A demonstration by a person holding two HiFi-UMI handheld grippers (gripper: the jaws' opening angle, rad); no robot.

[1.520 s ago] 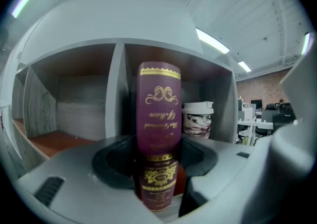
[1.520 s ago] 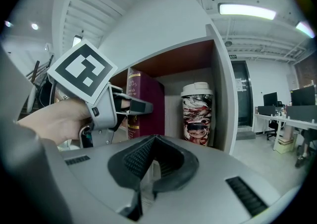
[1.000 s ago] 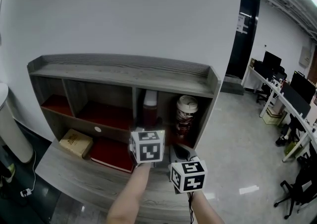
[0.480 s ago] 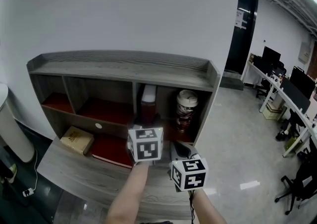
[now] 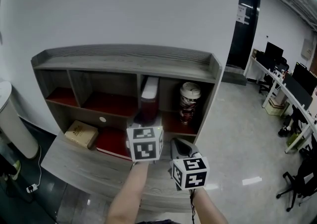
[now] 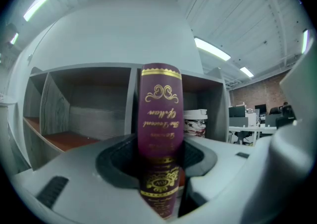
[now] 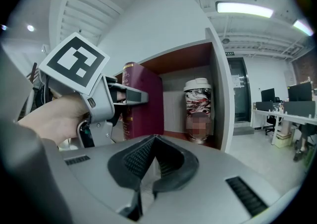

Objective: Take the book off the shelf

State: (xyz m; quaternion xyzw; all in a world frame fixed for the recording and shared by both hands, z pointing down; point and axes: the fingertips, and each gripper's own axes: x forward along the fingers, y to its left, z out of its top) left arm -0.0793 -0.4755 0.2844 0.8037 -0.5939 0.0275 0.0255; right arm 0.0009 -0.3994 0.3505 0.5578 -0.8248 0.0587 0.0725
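Comparing with a second ago, the book point(image 5: 149, 95) seems drawn slightly forward out of the shelf's point(image 5: 124, 62) middle compartment, upright. The left gripper point(image 5: 146, 119) reaches in on an outstretched forearm, jaws clamped on the maroon spine (gold lettering shows only in its own view). The right gripper point(image 5: 179, 143) hangs just beside, jaws together, empty; its view shows a cup point(image 7: 198, 109) beside the book.

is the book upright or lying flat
Upright: the maroon book stands on end, spine vertical, clamped in the left gripper.
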